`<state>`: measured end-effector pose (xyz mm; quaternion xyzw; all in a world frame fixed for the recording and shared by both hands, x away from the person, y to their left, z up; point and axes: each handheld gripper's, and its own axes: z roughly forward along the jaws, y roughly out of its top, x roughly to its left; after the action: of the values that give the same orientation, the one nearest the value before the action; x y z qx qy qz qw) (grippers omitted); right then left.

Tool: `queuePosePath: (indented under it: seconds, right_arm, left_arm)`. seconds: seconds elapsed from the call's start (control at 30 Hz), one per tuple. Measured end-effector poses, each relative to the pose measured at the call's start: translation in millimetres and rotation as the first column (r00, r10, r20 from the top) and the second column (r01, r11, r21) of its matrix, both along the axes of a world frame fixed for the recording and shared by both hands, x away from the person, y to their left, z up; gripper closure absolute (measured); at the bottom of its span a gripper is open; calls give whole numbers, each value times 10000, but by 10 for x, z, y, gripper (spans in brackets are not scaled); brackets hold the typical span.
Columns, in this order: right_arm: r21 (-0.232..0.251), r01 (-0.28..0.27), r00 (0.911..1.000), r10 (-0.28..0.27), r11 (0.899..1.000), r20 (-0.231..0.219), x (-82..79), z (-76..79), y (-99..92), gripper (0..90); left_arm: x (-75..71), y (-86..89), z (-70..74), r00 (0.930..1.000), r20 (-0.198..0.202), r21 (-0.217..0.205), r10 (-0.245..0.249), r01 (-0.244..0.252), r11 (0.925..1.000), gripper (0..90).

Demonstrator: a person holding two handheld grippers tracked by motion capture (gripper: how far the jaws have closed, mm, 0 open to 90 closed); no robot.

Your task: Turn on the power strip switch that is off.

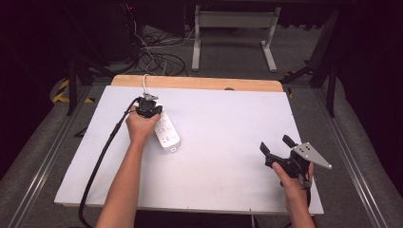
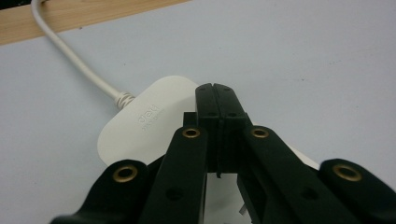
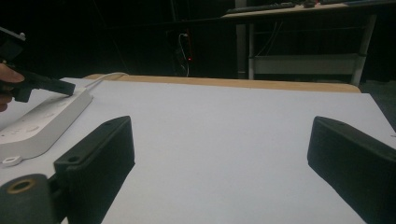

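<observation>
On the left half of the white table (image 1: 228, 142), near its far edge, a white power strip (image 1: 166, 130) is recorded lying flat, its cord (image 1: 145, 81) running off over the wooden strip (image 1: 199, 82) at the back. The left gripper (image 2: 215, 89) is found over the strip's cord end, jaws pressed together with no gap between the pads and nothing seen between them; whether the tips rest on the casing or hover just above cannot be told. The right gripper (image 1: 278, 144) is held well apart from the strip at the table's near right side, jaws spread wide and empty. Risks are judged as follows. With the jaws closed, nothing is gripped, so any push from the tips could slide or swivel the light casing across the smooth surface. A press made off centre, at the rounded end, could tip the far end upward. The cord could be strained or dragged if the strip is shifted toward the person. The strip is unsteadied by the right gripper, so a one-sided shove would go unchecked, and the small white piece (image 3: 10, 161) at its near end could be knocked away.
</observation>
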<state>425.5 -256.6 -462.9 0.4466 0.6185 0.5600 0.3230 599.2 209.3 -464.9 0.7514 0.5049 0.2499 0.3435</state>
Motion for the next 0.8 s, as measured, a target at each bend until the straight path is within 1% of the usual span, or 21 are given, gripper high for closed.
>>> queuePosePath:
  seconds: [0.07,0.23,0.4,0.43,0.47,0.53,0.6,0.63,0.67,0.73,0.8]
  right_arm:
    - [18,4,10000,-4,10000,-1,-4,4,-1,80]
    - [6,53,10000,-53,10000,1,-5,5,-11,80]
    - [51,49,10000,-49,10000,23,-16,12,-15,80]
    - [40,63,10000,-63,10000,21,-15,11,-15,80]
    - [31,94,10000,-94,10000,28,-15,11,-15,80]
    - [38,105,9999,-105,9999,32,-17,13,-15,80]
    - [29,116,9999,-116,9999,51,-21,17,-15,80]
    - [52,112,9999,-112,9999,54,-21,17,-14,80]
    - [61,116,9999,-116,9999,46,-23,18,-13,80]
    - [52,144,9999,-144,9999,56,-25,20,-14,80]
    - [58,140,9999,-140,9999,61,-26,20,-18,80]
  left_arm:
    - [-6,6,-3,10000,-59,-72,-3,2,10000,900]
    - [-8,-23,4,9999,-58,165,81,-80,9998,900]
    - [-15,-41,-1,9998,-95,171,184,-183,9997,900]
    - [-14,-40,-1,9998,-138,81,134,-132,9999,900]
    - [-10,-34,3,9996,-262,-90,68,-70,9999,900]
    - [-6,-41,9,9996,-290,-17,71,-72,10000,900]
    - [-13,-70,7,9998,-173,254,87,-83,9996,900]
    - [-15,-79,7,9998,-165,315,122,-116,9994,900]
    - [-13,-78,9,9998,-184,316,119,-114,9994,900]
    - [-6,-65,14,9995,-283,178,118,-113,9998,900]
    - [-7,-71,13,9997,-242,251,98,-92,9996,900]
